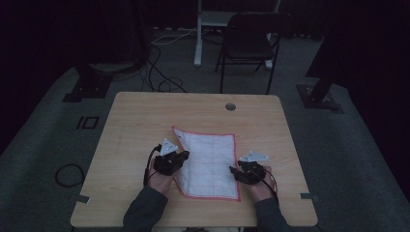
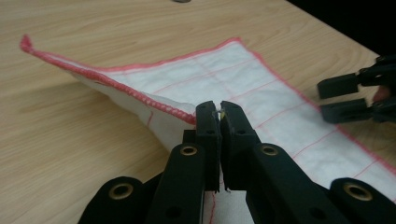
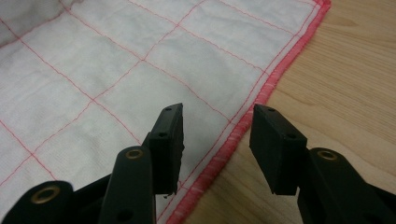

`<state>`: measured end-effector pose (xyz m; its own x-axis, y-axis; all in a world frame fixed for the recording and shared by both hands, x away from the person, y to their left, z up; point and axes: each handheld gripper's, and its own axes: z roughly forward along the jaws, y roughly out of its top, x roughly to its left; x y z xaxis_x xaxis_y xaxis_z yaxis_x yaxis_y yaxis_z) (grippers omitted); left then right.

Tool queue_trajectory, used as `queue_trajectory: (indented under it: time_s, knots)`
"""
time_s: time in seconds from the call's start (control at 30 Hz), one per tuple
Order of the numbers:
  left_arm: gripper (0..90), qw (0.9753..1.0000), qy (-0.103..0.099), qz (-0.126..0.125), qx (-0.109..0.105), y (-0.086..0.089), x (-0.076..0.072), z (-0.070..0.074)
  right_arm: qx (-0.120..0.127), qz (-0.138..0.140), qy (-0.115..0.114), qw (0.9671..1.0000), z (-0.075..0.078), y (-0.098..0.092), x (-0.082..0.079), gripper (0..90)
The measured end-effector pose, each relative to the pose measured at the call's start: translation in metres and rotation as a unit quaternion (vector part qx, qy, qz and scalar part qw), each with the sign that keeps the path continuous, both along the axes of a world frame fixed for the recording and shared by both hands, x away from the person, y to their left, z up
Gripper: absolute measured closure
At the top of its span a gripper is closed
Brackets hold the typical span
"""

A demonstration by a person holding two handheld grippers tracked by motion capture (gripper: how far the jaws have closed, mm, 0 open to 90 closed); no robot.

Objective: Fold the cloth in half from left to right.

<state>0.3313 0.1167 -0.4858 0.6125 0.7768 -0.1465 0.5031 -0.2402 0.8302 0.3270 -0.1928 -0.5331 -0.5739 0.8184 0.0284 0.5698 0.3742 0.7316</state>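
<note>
On the wooden desk (image 1: 130, 145), near centre and toward six o'clock: a white cloth (image 1: 208, 159) with red grid lines and a red stitched hem, lying mostly flat.

At the cloth's nine o'clock edge in the high view: the left gripper (image 1: 170, 162), held in a hand entering from six o'clock. In the left gripper view (image 2: 219, 116): jaws pressed together, clamped on the red hem of the cloth (image 2: 243, 84), with only a thin sliver of fabric between them. Hem lifted off the desk (image 2: 70, 130) at the pinch, rising as a ridge and running away toward ten o'clock to a corner that stands slightly up. Rest of the cloth flat beyond the fold.

At the cloth's three o'clock edge, toward the near corner: the right gripper (image 1: 247, 171). In the right gripper view (image 3: 217, 135): jaws well apart, holding nothing, straddling the red hem, one jaw over the white cloth (image 3: 140, 60), the other over bare wood (image 3: 345, 84). Contact with fabric or desk: cannot tell. Same gripper seen at three o'clock in the left gripper view (image 2: 345, 98), jaws parted.
</note>
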Motion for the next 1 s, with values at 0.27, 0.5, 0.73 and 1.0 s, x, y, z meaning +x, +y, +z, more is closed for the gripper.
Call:
queue_trajectory:
  time_s: [0.27,0.5,0.73,1.0]
  knots:
    - [87.6,0.9997,-0.005,-0.023,-0.007,-0.020,0.002,0.006,0.001,0.000,0.001,1.0000,0.000,-0.001,0.000,54.6]
    - [87.6,0.9990,-0.005,-0.044,-0.005,-0.041,0.006,0.008,0.005,-0.004,0.001,1.0000,0.001,-0.003,0.000,54.6]
    - [87.6,0.9978,-0.008,-0.066,-0.006,-0.063,0.007,0.012,0.008,-0.009,0.001,0.9999,0.002,-0.008,0.001,54.3]
    - [87.5,0.9961,-0.005,-0.088,-0.005,-0.087,0.007,0.011,0.017,-0.030,-0.001,0.9994,0.004,-0.018,0.001,54.1]
